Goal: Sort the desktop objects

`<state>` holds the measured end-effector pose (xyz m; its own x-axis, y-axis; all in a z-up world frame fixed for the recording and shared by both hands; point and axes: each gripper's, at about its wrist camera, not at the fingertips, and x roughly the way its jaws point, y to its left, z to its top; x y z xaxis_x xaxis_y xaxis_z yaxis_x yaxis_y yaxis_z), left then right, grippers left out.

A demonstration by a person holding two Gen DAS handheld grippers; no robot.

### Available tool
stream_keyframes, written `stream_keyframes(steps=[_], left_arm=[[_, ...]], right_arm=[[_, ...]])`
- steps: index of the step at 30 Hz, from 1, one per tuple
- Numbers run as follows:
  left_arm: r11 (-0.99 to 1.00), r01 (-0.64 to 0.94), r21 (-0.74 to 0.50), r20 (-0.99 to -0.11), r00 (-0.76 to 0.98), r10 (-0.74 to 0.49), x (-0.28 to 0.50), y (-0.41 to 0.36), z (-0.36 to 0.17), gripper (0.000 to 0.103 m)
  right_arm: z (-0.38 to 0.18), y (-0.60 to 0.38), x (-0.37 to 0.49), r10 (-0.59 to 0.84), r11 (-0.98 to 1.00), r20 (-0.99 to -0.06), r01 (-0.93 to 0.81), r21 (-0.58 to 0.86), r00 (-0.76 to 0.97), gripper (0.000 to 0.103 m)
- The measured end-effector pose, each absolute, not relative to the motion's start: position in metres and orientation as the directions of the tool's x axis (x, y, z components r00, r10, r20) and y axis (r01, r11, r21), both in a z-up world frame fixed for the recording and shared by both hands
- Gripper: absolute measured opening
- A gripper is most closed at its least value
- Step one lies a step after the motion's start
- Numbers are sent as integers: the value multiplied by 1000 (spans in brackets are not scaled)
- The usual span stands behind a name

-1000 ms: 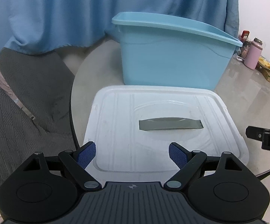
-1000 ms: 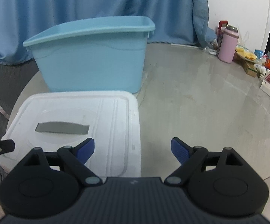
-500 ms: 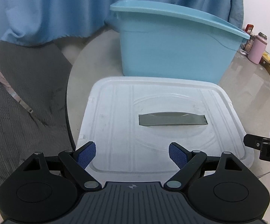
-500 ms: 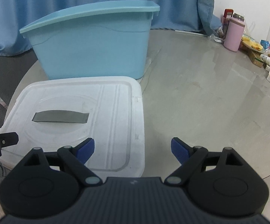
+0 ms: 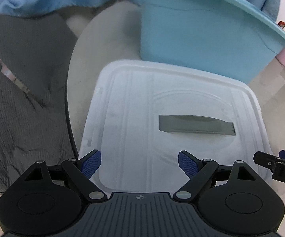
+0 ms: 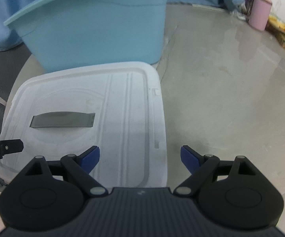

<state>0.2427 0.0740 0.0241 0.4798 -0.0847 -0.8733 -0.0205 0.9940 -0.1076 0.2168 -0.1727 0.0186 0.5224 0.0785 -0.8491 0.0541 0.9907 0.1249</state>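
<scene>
A white plastic lid [image 5: 134,118] [image 6: 122,108] with a grey recessed handle [image 5: 196,126] [image 6: 62,119] lies flat on a round grey table. Directly behind it stands a light-blue tub [image 5: 201,33] [image 6: 95,31]. My left gripper [image 5: 139,163] hangs open over the lid's near left part, nothing between its blue pads. My right gripper [image 6: 140,157] is open too, straddling the lid's near right edge, one pad over the lid and one over the table. Each gripper's tip shows at the edge of the other's view.
The table [image 6: 231,90] stretches to the right, its dark rim [image 5: 68,106] close to the lid's left side. A pink tumbler [image 6: 259,9] and several small packets and bottles crowd the far right. Grey fabric [image 5: 20,102] lies left of the table, a blue curtain behind.
Both grippers moved forward and down toward the lid and tilted downward; the lid and tub now fill more of each view. The jaws stayed equally wide.
</scene>
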Motion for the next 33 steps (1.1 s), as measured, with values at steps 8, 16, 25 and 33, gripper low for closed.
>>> stream_keyframes(steps=[8, 16, 25, 33], left_arm=[[990, 14, -141, -912, 388, -136, 281, 81, 23, 92], [993, 89, -80, -942, 318, -105, 304, 69, 21, 103], [993, 66, -99, -957, 268, -114, 313, 71, 30, 103], [983, 43, -179, -949, 256, -184, 319, 81, 37, 103]], right_arm=[[13, -168, 253, 105, 990, -902, 42, 135, 418, 89], [5, -159, 278, 118, 988, -929, 48, 144, 350, 103], [7, -154, 278, 105, 989, -932, 63, 135, 346, 103], [10, -154, 280, 104, 988, -934, 69, 135, 341, 103]])
